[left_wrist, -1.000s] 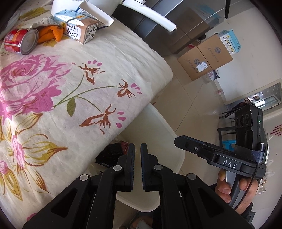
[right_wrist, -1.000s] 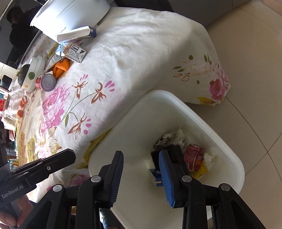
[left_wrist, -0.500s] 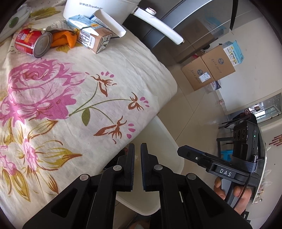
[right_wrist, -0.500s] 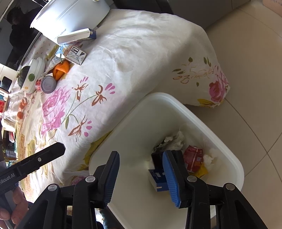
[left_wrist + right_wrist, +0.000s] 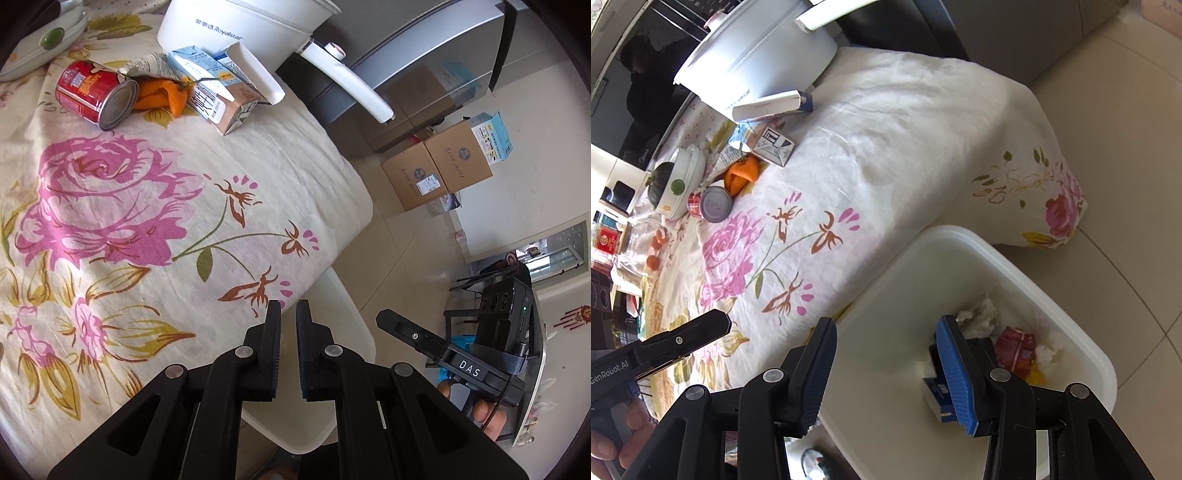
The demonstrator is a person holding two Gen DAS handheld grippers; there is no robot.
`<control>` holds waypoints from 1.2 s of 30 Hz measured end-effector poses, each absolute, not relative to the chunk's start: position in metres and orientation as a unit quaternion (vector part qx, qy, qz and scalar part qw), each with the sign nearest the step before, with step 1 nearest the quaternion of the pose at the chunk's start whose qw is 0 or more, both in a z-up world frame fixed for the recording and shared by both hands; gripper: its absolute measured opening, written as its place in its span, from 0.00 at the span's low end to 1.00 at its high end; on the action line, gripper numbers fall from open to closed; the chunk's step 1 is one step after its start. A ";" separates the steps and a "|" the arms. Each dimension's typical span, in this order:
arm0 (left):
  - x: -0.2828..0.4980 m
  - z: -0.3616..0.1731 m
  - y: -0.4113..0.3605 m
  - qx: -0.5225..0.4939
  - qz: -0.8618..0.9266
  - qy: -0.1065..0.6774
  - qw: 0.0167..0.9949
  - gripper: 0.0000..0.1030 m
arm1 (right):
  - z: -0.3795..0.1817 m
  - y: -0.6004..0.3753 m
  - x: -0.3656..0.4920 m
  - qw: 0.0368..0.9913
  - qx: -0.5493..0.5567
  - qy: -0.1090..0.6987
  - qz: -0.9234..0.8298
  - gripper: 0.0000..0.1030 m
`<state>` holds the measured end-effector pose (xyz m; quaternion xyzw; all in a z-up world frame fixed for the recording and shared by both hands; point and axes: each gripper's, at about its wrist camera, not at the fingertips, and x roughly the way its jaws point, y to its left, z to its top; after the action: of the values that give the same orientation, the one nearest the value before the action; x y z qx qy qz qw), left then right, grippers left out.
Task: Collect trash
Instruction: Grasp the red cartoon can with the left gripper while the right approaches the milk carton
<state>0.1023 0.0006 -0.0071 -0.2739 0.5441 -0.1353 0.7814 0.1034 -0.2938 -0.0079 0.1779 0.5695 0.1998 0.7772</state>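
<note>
A white bin [image 5: 1082,354] stands on the floor beside the table; it holds crumpled tissue [image 5: 979,319], a red wrapper [image 5: 1015,345] and a blue-and-white box [image 5: 938,398]. My right gripper [image 5: 886,369] is open and empty above the bin. My left gripper [image 5: 288,339] is shut and empty over the table edge and the bin rim [image 5: 354,325]. On the table lie a red can [image 5: 96,94], orange peel [image 5: 162,94], a milk carton [image 5: 218,94], crumpled newspaper [image 5: 147,64] and a white-and-blue box [image 5: 772,105].
The table has a floral cloth [image 5: 147,206]. A white electric pot [image 5: 236,26] stands at the far end. A white dish [image 5: 681,181], a glass jar [image 5: 639,240] and a dark squash [image 5: 659,181] sit further along. Cardboard boxes [image 5: 439,170] stand on the floor.
My left gripper has moved up and over the table, bringing the can, peel and carton closer. My right gripper has opened wider above the bin.
</note>
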 end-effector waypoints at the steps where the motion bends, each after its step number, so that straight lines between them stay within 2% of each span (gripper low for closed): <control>1: 0.104 -0.006 0.006 -0.280 -0.132 0.543 0.781 0.10 | -0.008 -0.293 0.104 0.778 0.180 0.568 0.201 0.50; 5: 0.112 0.002 0.045 -0.321 -0.106 0.532 0.776 0.20 | -0.008 -0.285 0.108 0.778 0.183 0.564 0.207 0.50; 10: 0.115 0.010 0.117 -0.412 -0.034 0.485 0.771 0.50 | -0.006 -0.278 0.114 0.781 0.193 0.554 0.214 0.50; 14: 0.114 0.011 0.157 -0.470 0.000 0.456 0.756 0.56 | -0.005 -0.269 0.119 0.784 0.199 0.546 0.220 0.50; 19: 0.129 0.009 0.173 -0.508 -0.003 0.426 0.749 0.69 | -0.007 -0.255 0.126 0.782 0.199 0.546 0.224 0.50; 25: 0.177 -0.014 0.163 -0.447 0.019 0.476 0.757 0.70 | -0.012 -0.235 0.135 0.779 0.202 0.547 0.232 0.52; 36: 0.218 -0.053 0.178 -0.437 0.053 0.510 0.739 0.70 | -0.024 -0.223 0.146 0.784 0.186 0.548 0.223 0.55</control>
<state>0.2181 0.1776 -0.0526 -0.4369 0.5100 0.0533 0.7390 0.1464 -0.2232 -0.0240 0.1857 0.5481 0.2235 0.7843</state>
